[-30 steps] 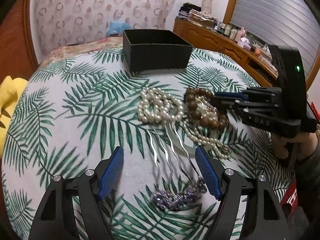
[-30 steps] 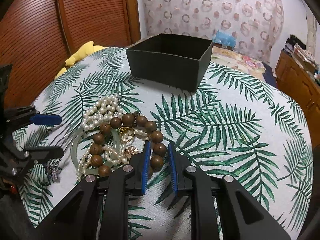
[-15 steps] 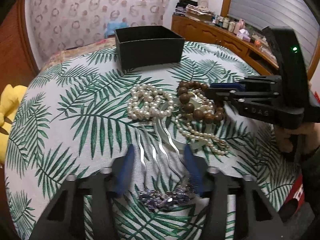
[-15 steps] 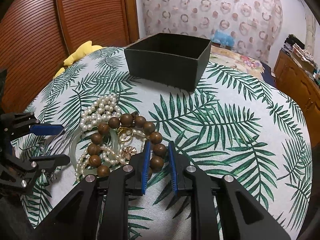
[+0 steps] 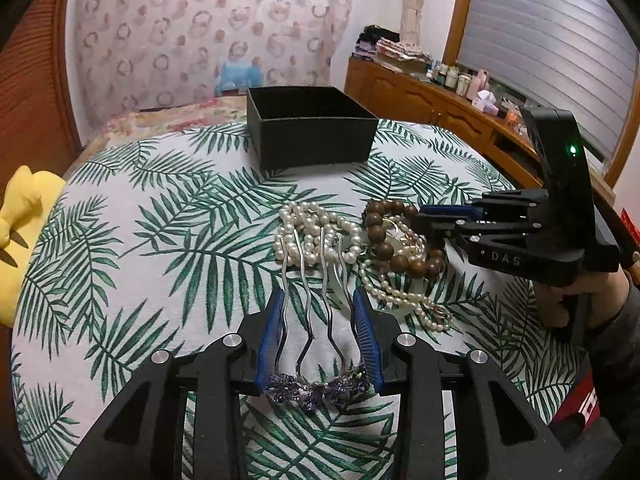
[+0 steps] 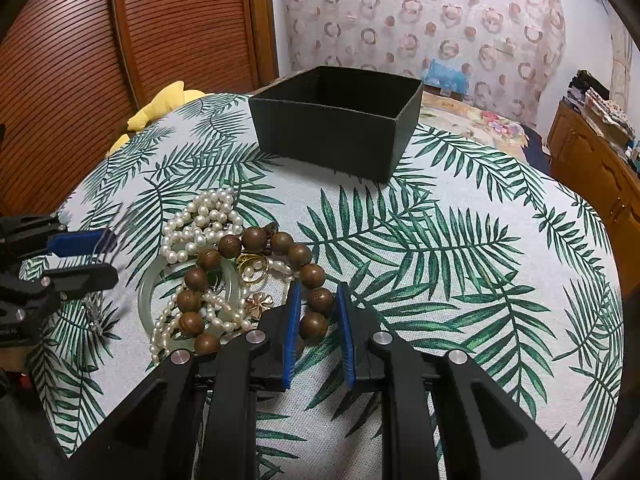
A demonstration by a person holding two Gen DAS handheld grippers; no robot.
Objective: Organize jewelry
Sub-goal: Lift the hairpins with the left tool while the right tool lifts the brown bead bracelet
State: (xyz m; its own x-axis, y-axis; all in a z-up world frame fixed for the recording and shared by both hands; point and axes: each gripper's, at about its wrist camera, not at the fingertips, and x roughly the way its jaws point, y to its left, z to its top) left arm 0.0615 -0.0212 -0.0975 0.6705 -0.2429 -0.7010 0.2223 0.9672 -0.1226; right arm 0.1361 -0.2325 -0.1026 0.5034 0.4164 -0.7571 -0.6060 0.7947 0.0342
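Left to right across the palm-leaf tablecloth. A yellow plush toy is seen off the cloth's left edge. At the near edge, a silver hair comb with wavy prongs and a purple beaded top is caught between the blue pads of the left gripper; the jaws are closing, with both pads pressed on the comb's outer prongs. Prong tips are laid over the pearl necklace, heaped near the cloth's middle. Just right of it, the wooden bead bracelet is piled together with a pale green bangle, gold rings and a thin pearl strand. The right gripper is held narrow, jaws closing on the bracelet: one bead sits between the pads, contact unclear. A black open box is placed at the far edge, well apart from the pile. A wooden dresser is seen beyond the right edge.
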